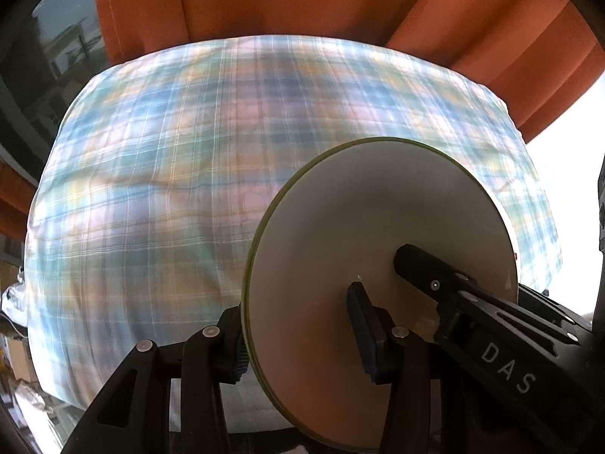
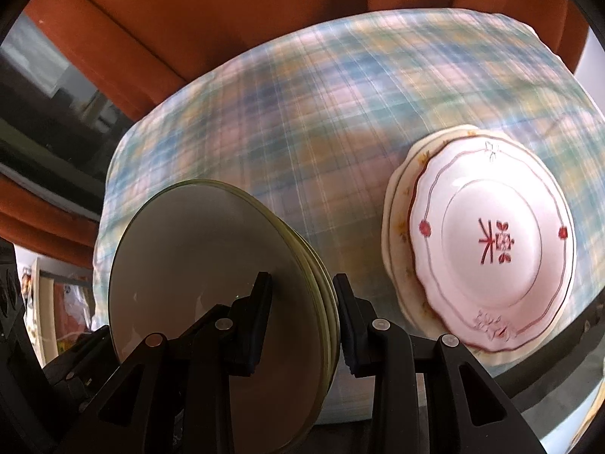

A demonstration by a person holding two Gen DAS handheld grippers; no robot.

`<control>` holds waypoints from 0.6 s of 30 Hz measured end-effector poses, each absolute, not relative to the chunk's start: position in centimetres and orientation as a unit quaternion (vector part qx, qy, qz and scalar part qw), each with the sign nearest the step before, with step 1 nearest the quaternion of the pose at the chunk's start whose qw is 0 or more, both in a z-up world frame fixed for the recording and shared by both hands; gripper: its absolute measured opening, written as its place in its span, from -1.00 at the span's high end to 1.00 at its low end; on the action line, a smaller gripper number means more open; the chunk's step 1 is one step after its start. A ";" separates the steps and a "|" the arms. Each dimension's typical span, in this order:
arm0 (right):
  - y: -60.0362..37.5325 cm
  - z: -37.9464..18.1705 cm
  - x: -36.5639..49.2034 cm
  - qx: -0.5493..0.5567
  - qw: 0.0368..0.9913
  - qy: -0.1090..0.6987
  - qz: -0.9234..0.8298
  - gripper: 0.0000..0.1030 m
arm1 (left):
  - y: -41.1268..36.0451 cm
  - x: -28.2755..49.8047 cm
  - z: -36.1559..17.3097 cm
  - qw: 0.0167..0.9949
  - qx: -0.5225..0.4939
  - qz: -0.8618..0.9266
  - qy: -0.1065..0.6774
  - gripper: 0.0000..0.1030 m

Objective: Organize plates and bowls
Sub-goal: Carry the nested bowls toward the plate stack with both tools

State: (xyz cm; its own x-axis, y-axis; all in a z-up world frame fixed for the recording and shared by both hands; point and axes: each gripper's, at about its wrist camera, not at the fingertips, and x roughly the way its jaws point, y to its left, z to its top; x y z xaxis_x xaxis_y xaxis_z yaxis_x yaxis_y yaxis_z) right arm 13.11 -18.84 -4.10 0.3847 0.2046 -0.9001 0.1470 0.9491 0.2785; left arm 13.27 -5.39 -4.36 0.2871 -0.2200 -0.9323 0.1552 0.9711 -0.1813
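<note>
- A table draped in a plaid cloth [image 2: 302, 113] of pale blue, pink, yellow and green; its far edge runs just beside orange upholstered seating [image 2: 189, 19].
- On the cloth's right side lies a small stack of scalloped plates [image 2: 397, 227]; the top one [image 2: 491, 242] is white with a red rim line and red characters at its centre.
- The cloth shows soft creases.

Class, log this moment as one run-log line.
left gripper: shut on green-rimmed plates | right gripper: same stack | red-patterned white plate: on plaid cloth
</note>
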 end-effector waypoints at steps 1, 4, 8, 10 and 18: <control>-19.1 -3.9 13.1 0.156 0.818 0.553 0.021 0.30 | -5.7 13.2 -4.1 0.804 -0.029 -0.113 0.584 0.12; -20.1 -3.1 13.1 0.152 0.821 0.549 0.034 0.30 | -6.7 13.1 -3.5 0.808 -0.034 -0.104 0.579 0.12; -21.6 -2.4 13.2 0.144 0.824 0.545 0.049 0.30 | -8.1 13.0 -3.0 0.810 -0.046 -0.093 0.577 0.12; -22.4 -2.2 13.2 0.140 0.825 0.545 0.054 0.30 | -8.7 12.9 -2.9 0.811 -0.050 -0.091 0.576 0.12; -25.9 -1.5 13.3 0.129 0.829 0.540 0.068 0.30 | -12.1 12.5 -2.6 0.818 -0.059 -0.080 0.567 0.12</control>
State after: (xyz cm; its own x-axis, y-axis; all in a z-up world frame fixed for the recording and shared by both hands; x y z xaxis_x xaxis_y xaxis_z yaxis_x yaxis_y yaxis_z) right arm 13.26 -25.87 -1.51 0.4071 0.2525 -0.8778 0.0268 0.9573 0.2879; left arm 12.53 -12.15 -2.59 0.3438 -0.1981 -0.9179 0.0639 0.9802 -0.1876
